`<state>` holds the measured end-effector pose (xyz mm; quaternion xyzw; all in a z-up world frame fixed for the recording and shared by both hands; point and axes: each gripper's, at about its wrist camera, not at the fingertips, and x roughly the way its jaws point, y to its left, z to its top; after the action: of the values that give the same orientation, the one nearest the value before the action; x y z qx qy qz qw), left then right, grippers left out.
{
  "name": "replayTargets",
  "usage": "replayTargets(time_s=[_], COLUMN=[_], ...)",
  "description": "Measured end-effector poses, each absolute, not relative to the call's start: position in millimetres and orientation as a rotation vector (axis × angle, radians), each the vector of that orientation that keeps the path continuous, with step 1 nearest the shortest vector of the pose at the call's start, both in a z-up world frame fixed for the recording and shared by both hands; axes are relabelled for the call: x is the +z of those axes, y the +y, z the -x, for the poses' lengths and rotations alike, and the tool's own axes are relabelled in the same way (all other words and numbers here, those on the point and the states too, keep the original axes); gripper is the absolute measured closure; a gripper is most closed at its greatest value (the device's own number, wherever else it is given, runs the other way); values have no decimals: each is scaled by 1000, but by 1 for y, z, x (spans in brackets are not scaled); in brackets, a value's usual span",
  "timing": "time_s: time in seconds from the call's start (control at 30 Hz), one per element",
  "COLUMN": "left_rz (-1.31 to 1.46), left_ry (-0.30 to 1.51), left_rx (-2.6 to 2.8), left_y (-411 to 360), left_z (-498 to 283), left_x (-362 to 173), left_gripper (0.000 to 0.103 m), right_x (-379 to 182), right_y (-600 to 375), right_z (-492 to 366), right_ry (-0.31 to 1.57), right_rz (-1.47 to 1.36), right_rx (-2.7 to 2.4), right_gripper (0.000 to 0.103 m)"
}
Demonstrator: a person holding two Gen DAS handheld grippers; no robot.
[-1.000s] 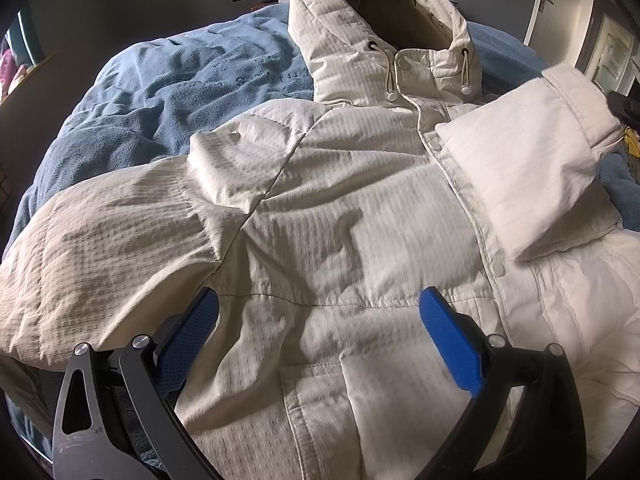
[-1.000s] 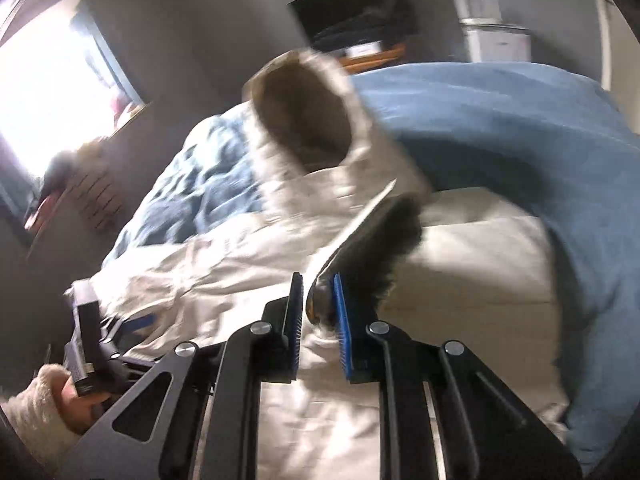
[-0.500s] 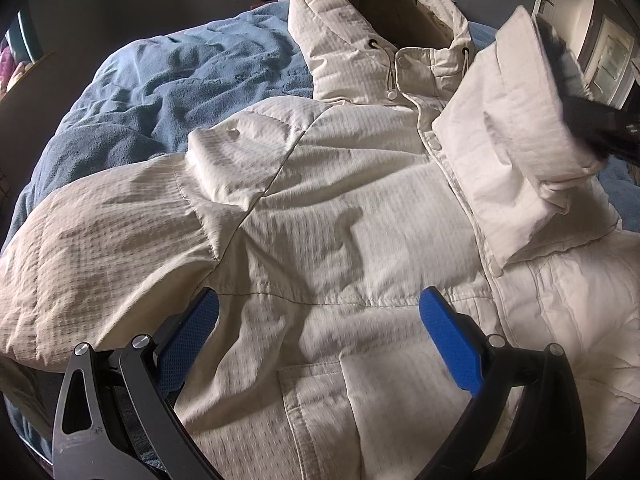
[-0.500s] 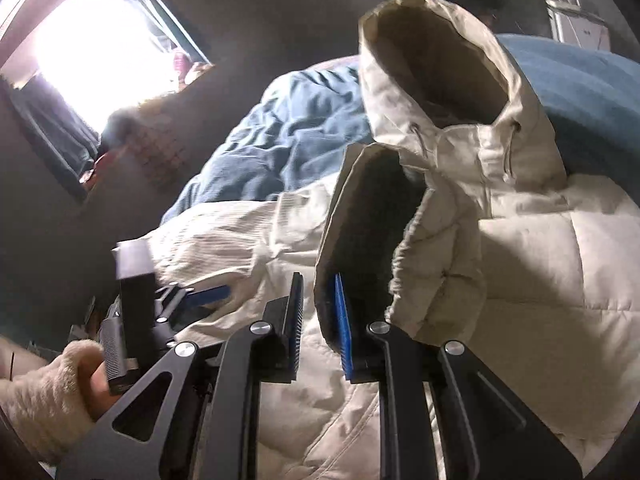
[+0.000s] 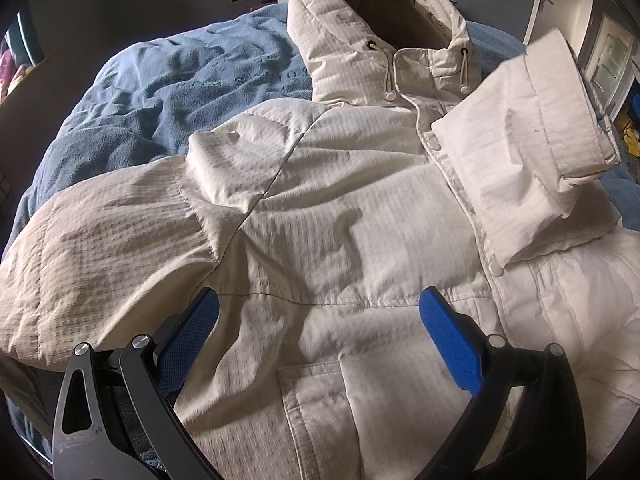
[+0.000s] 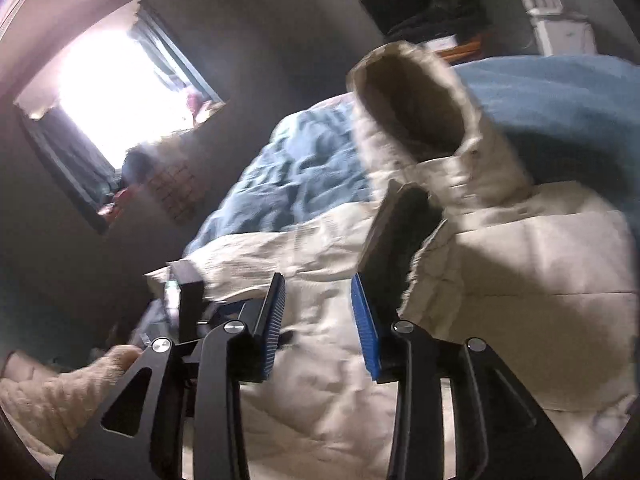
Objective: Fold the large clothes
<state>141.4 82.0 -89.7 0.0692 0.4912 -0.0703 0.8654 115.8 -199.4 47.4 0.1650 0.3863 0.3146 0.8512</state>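
A cream hooded puffer jacket [image 5: 340, 220] lies front-up on a bed, hood [image 5: 376, 28] at the far end. Its right sleeve [image 5: 532, 160] is folded across the chest, cuff [image 5: 568, 108] up. The other sleeve [image 5: 92, 256] lies spread to the left. My left gripper [image 5: 320, 316] is open and empty, low over the jacket's lower front. My right gripper [image 6: 318, 312] is open and empty, with the dark sleeve opening [image 6: 400, 240] just beyond its right finger. The jacket [image 6: 520, 280] and hood [image 6: 416, 120] also show in the right wrist view.
A rumpled blue blanket [image 5: 172, 96] covers the bed around the jacket. A bright window [image 6: 116, 92] is on the left wall. A dark screen [image 6: 428, 4] and a white unit [image 6: 560, 24] stand behind the bed. A white door [image 5: 560, 8] is at the far right.
My right gripper was shut on the sleeve cuff, carried it over the chest, and has opened and let it go. The sleeve now rests folded. My left gripper has not moved.
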Motion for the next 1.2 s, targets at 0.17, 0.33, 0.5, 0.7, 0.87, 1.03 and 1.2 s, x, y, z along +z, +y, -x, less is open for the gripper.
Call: replayTargets(time_s=[0.17,0.33,0.5,0.7,0.87,1.03,1.2], left_rz=[-186,-290,-364,-427,-471,-638,-597], left_ry=[1001,947,915,955,965,897,825], left_rx=[-209,-330,-449,-574,-624,-616,-597], left_y=[66,18,-49,-125,-169,-198,-181], left_z=[-142,-151,-154,-156,-160,-156,-154], left_x=[-72,-40,-29,-61,-86,-100,-84], left_gripper=[7,7,7,31,41,48,66], right_x=[29,11,12,-2,-28,-46,-47], right_y=[-248,-277,-318,-374,-394,-393,-389], right_z=[-122,-129,-127,-118,-120,-131,-130], right_ry=[842,862,816,823,868,887,886], right_rz=[-413,-492,-528,-424,-447,-444,-433], right_rx=[517,504,380,105,80,90,104], right_gripper=[64,64,64,59,55,55,55])
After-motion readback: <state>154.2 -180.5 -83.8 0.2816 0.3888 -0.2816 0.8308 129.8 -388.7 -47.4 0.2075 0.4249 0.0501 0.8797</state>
